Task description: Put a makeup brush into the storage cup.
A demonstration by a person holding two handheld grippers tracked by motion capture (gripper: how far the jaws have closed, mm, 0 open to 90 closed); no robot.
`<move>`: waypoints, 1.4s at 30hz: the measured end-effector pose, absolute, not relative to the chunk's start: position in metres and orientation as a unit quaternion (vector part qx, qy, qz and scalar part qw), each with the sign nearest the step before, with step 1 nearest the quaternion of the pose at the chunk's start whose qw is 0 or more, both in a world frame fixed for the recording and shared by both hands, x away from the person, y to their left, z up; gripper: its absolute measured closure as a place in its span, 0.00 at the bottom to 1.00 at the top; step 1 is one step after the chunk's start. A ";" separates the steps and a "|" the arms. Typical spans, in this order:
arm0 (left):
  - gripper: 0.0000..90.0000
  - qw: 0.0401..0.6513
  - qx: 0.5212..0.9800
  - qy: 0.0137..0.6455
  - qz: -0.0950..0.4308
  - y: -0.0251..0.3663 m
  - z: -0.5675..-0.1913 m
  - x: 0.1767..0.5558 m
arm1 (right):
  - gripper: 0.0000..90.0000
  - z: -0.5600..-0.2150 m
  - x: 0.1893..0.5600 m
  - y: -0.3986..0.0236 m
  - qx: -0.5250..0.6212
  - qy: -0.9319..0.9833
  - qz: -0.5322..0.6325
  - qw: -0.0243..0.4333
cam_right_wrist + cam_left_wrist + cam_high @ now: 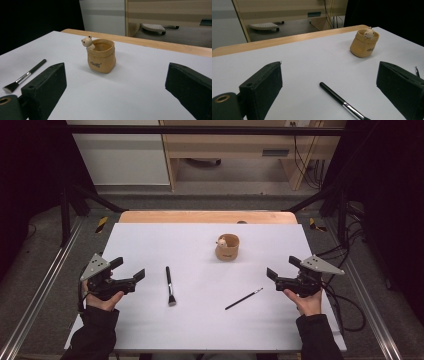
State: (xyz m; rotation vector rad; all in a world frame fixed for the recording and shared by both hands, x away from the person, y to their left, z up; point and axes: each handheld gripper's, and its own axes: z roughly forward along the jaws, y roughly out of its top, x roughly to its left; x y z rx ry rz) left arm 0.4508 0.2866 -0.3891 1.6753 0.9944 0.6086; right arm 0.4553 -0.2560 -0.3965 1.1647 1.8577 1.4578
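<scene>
A tan bag-shaped pot (227, 248) with a small bear figure on its rim stands upright on the white table top (210, 325), past the middle. A flat brush (169, 286) with a black handle lies left of centre. A thin black brush (244, 299) lies right of centre. My left gripper (130, 269) is open at the left, a short way from the flat brush (337, 97). My right gripper (282, 267) is open at the right, and the pot (101, 58) lies ahead of it. Both grippers hold nothing. The left gripper view shows the pot (363, 46) far right.
A wooden table edge (207, 216) runs along the back of the white top. Black frame posts (65, 210) and metal rails flank the table. Cables (345, 307) trail at the right. Wooden furniture (225, 150) stands behind on the floor.
</scene>
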 end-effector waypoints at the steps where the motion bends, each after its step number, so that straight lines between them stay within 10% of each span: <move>1: 0.06 0.523 0.700 0.415 0.254 0.287 -0.389 0.451 | 0.05 -0.396 0.455 -0.256 0.428 0.683 0.536 0.251; 42: 0.07 0.513 0.712 0.413 0.244 0.280 -0.399 0.446 | 0.09 -0.407 0.460 -0.219 0.376 0.765 0.482 0.202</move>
